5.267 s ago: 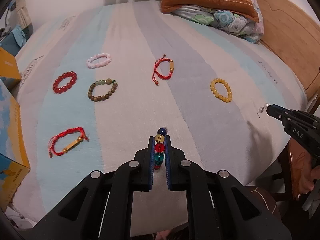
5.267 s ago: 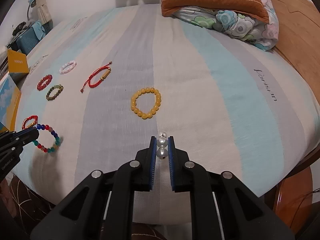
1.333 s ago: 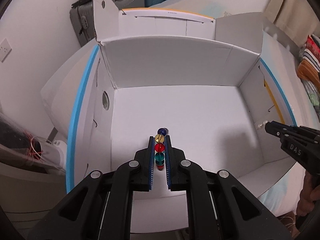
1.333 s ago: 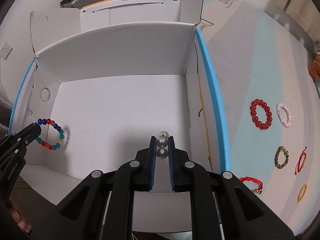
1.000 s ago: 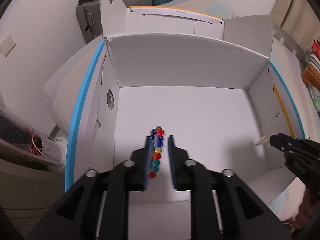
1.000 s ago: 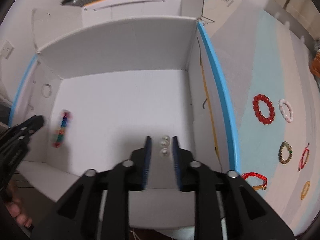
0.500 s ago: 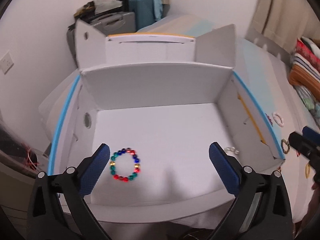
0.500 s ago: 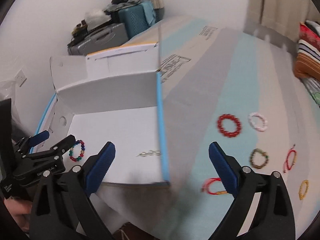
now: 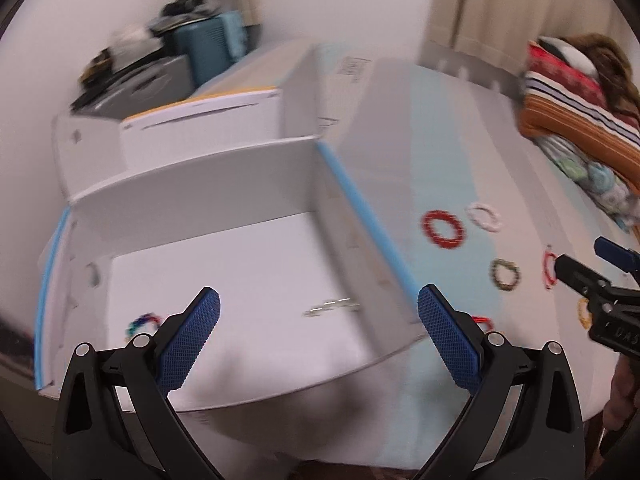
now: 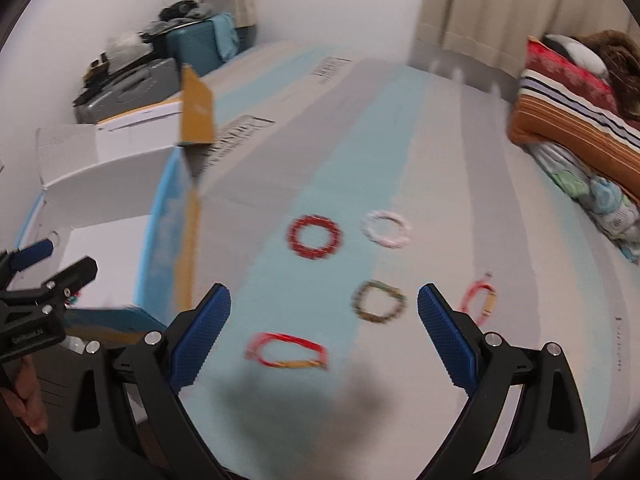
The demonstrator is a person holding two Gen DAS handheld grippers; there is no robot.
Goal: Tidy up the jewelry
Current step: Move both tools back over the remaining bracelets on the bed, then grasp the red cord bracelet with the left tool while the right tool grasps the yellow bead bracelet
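The left gripper (image 9: 319, 330) had its jaws spread wide and held nothing. In its view, the white box (image 9: 208, 184) filled the left and centre of the frame. The multicoloured bracelet (image 9: 141, 323) lay on the box floor at lower left, just beside the left jaw, and the pearl piece (image 9: 331, 306) lay blurred between the jaws. The right gripper (image 10: 323, 328) was also wide open and empty, over the bed (image 10: 460, 152). Between its jaws lay the red cord bracelet (image 10: 287, 351) and the green-brown bracelet (image 10: 378, 301); the red bead bracelet (image 10: 315, 236) and pink bracelet (image 10: 387, 229) lay higher in the frame.
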